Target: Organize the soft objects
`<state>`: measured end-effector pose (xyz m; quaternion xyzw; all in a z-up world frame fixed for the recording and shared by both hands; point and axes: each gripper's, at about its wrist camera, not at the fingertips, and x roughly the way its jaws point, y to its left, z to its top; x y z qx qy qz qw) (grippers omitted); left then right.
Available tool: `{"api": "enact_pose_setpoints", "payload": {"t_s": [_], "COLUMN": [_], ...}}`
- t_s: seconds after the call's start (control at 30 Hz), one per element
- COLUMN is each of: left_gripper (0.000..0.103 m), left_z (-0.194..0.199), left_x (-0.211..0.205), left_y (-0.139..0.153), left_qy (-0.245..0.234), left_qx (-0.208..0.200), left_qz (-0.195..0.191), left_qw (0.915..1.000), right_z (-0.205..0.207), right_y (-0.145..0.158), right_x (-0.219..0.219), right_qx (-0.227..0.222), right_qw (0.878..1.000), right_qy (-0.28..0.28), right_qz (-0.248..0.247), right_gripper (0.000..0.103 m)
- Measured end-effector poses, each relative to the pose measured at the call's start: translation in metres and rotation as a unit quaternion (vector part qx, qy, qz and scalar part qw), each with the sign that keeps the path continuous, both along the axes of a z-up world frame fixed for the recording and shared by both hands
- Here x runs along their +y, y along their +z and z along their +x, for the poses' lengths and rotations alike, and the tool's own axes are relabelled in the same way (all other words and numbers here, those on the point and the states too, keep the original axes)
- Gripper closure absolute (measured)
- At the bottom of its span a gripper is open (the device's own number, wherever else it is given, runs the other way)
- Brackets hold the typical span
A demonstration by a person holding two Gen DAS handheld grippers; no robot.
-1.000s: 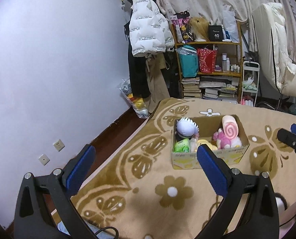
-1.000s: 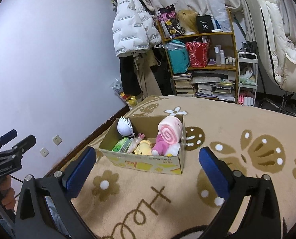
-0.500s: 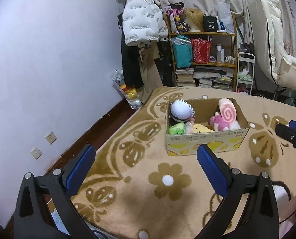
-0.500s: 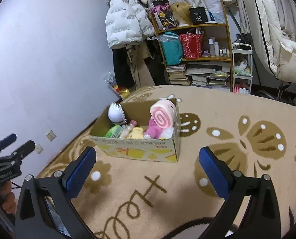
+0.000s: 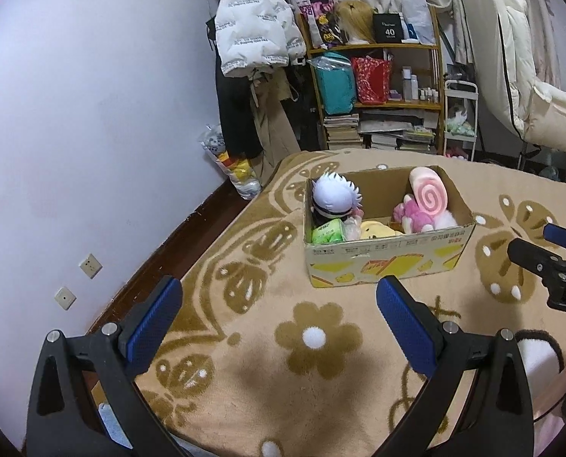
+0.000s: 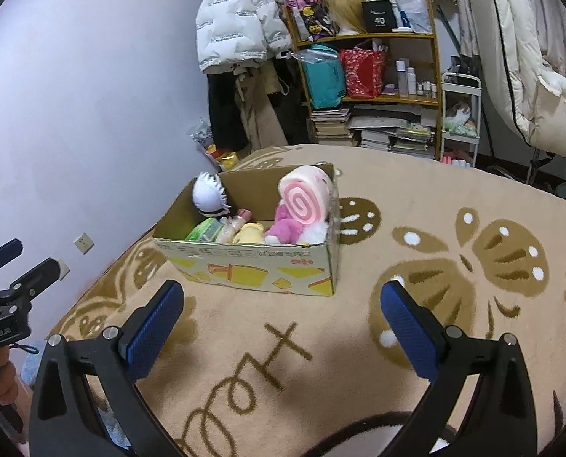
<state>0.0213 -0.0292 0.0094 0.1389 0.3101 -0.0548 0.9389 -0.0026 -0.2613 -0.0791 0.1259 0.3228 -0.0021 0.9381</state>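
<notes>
- My left gripper (image 5: 279,299) hangs over the tan patterned blanket (image 5: 321,377), blue pads spread wide with nothing between them
- Ahead of it, toward the blanket's far edge, stands the cardboard box (image 5: 387,261), open at the top and apart from both grippers
- At the box's left end I see a white-haired doll (image 5: 334,196) propped against the wall, with a green pack (image 5: 326,231) just in front of it at the near left corner
- Beside the pack lies a yellow plush (image 5: 376,229) along the near wall
- At the right end a pink swirl roll plush (image 5: 427,194) stands upright against the far right corner, touching a pink fluffy toy (image 5: 412,215) below it
- My right gripper (image 6: 282,302) is also over the blanket, near the box's right front corner, fingers wide apart and holding nothing
- Beyond the far edge I make out a white puffer jacket (image 5: 252,34) hanging by the wall, and to its right a wooden shelf (image 5: 374,95) crowded with bags and stacked books
</notes>
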Motion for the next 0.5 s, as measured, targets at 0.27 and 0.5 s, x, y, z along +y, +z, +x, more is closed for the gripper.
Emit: {"api": "enact_pose_setpoints", "payload": {"t_s": [0.27, 0.5], "left_gripper": [0.002, 0.002], "left_z": [0.0016, 0.0022], "left_x": [0.0, -0.0024], "left_y": [-0.0015, -0.0038], "left_qy": [0.002, 0.002], "left_qx": [0.004, 0.003], "left_qz": [-0.001, 0.007], "left_qw": [1.0, 1.0], "right_z": [0.0002, -0.0002], "right_y": [-0.0049, -0.0039], "right_x": [-0.0033, -0.0022], "right_qx": [0.004, 0.003], "right_qw": [1.0, 1.0], "right_qy": [-0.007, -0.004], "right_qz": [0.002, 0.001], "right_gripper": [0.0, 0.0]}}
